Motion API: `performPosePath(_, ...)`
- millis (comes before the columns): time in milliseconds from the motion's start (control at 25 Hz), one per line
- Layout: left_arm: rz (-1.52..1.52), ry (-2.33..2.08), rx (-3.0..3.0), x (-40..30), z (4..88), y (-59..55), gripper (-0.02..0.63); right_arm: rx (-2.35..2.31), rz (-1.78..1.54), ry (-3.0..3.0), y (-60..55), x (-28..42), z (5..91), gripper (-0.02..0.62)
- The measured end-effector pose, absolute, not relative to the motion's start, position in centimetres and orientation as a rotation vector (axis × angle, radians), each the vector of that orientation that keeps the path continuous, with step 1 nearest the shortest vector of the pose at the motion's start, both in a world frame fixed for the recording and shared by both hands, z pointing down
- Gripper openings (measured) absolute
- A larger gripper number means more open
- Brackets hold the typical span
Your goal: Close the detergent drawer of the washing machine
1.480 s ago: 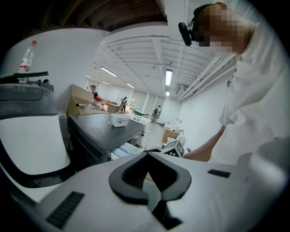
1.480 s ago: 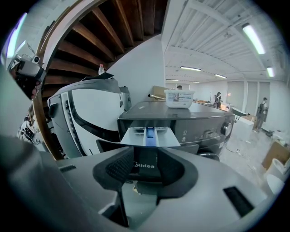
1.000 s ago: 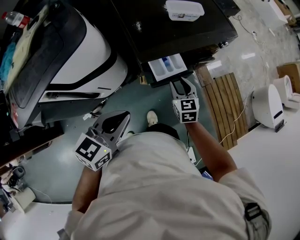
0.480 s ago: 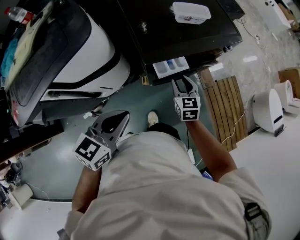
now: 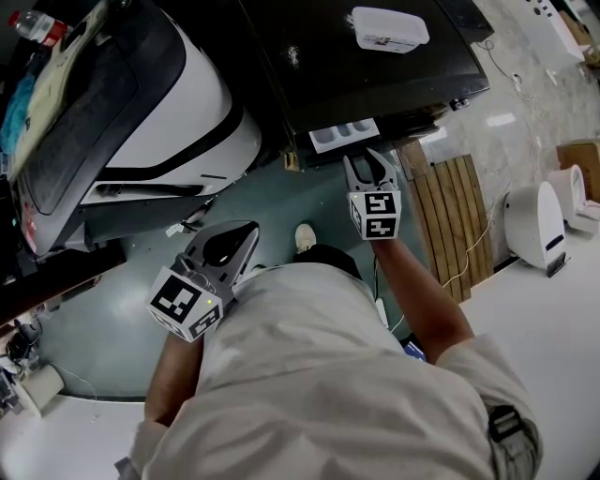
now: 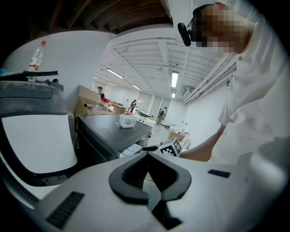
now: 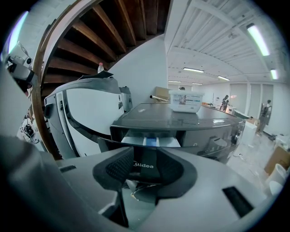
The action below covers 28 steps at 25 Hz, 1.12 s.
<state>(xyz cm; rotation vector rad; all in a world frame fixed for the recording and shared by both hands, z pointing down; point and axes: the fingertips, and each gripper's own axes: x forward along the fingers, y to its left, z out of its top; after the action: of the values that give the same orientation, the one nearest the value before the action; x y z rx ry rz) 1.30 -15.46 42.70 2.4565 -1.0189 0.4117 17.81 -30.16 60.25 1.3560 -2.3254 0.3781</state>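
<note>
The detergent drawer (image 5: 344, 136) sits at the upper centre of the head view, part-way out of the dark washing machine (image 5: 375, 84), with a short strip of its pale tray and 1 blue compartment showing. The right claw (image 5: 367, 159) has its jaws pressed together, pinching nothing, and its tips are at or just short of the drawer's front panel; whether they touch it cannot be told. In the right gripper view the branded panel fills the gap between the pads. The left claw (image 5: 247, 231), at lower left of the head view, is also pressed together and empty, hanging over the floor (image 5: 281, 192) well apart from the machine. The main risk is probably an off-centre push: the tips look set toward the right end of the panel, so the drawer could skew on its runners and bind before it is flush. The narrow closed tips could also skate off the smooth panel, up or down, and knock the machine's front. Too gentle a push would likely leave the drawer standing proud. Too sharp a shove could slop any liquid in the tray and jolt the plastic container (image 5: 389, 28) on the machine's top.
</note>
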Motion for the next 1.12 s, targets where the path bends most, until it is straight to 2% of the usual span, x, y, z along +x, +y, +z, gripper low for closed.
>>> performPosePath(1120,0.389,-1.002,2.469,1.6,43.1,-18.7,-0.005,1.344,0.364,-2.338,-33.8,16.3,60.1,0.149)
